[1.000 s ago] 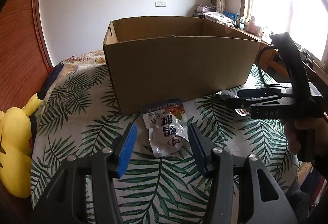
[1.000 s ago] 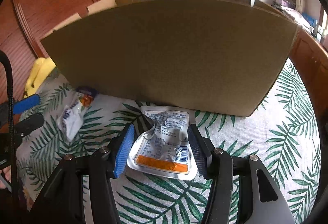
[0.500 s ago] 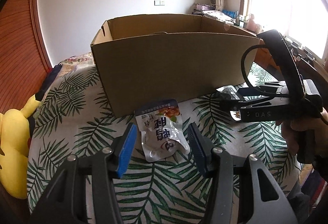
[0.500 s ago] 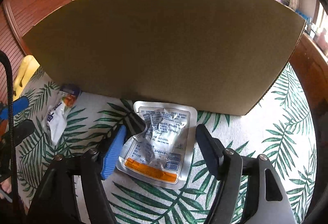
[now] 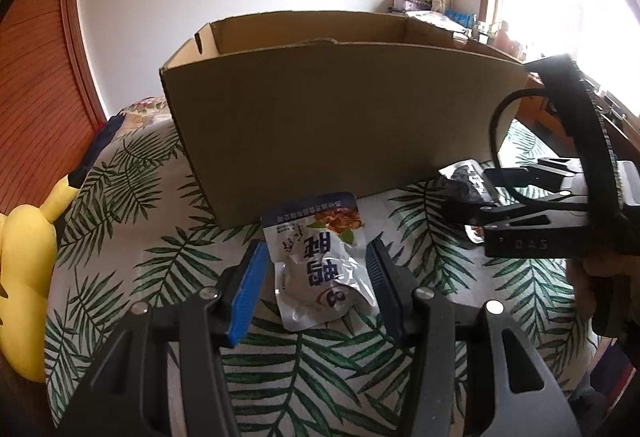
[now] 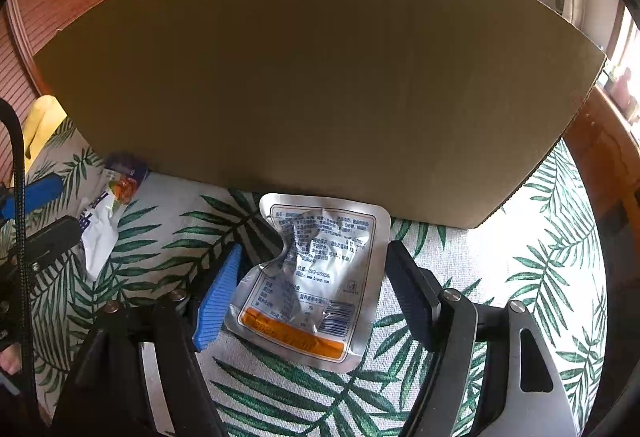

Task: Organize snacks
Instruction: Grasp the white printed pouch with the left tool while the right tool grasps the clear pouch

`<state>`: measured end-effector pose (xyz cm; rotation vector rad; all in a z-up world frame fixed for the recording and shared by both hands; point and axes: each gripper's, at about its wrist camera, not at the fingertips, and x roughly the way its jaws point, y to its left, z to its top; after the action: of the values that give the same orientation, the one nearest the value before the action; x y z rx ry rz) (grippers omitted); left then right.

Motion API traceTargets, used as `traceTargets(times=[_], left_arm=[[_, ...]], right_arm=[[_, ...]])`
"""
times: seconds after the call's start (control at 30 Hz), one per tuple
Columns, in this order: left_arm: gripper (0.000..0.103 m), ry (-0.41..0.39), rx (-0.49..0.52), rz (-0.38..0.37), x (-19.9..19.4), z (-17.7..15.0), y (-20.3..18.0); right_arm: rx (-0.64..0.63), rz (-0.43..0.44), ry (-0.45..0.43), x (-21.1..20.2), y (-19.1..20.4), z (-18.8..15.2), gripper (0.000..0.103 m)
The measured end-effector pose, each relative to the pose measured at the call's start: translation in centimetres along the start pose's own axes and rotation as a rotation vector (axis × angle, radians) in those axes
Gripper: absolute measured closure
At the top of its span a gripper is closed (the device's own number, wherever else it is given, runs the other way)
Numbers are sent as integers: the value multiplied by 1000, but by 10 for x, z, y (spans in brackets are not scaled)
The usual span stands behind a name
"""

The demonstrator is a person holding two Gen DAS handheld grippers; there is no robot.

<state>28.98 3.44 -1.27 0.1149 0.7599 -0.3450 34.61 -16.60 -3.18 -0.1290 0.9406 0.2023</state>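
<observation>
A white and blue snack pouch (image 5: 320, 261) lies on the leaf-print cloth in front of an open cardboard box (image 5: 320, 117). My left gripper (image 5: 316, 277) is open, its fingers on either side of this pouch. A silver snack pouch (image 6: 316, 277) with an orange stripe lies printed side up against the box wall (image 6: 320, 77). My right gripper (image 6: 316, 289) is open and straddles it. In the left wrist view the right gripper (image 5: 460, 197) shows at the right. The white pouch also shows in the right wrist view (image 6: 104, 221).
A yellow plush toy (image 5: 24, 285) lies at the left edge of the cloth-covered surface (image 5: 140, 237). A wooden wardrobe (image 5: 36, 77) stands to the left. A window and cluttered desk (image 5: 500, 33) are behind the box at the right.
Both grippers have come down and forward around their pouches. The right gripper's fingers have spread wider. The box fills more of both views.
</observation>
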Motion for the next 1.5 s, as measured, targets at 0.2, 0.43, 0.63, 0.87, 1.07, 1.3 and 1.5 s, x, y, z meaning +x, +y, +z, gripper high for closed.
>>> traceTargets(times=[0.2, 0.43, 0.63, 0.87, 1.07, 1.3, 1.5], left_arm=[[52, 47, -43, -1, 14, 3, 10], [51, 103, -67, -37, 34, 4, 9], [43, 125, -29, -54, 45, 10, -3], [37, 139, -13, -35, 54, 17, -18], [36, 157, 18, 0, 65, 25, -31], [39, 168, 7, -6, 72, 32, -36], [44, 175, 17, -64, 54, 22, -24]], right_arm=[[-26, 27, 9, -7, -3, -2, 40], [-54, 48, -12, -14, -1, -13, 41], [-60, 38, -50, -16, 10, -24, 40], [-61, 38, -65, -23, 4, -37, 40], [-64, 35, -64, -20, 1, -35, 39], [-64, 37, -63, -20, 0, -35, 39], [-68, 42, -45, -22, -2, -31, 38]])
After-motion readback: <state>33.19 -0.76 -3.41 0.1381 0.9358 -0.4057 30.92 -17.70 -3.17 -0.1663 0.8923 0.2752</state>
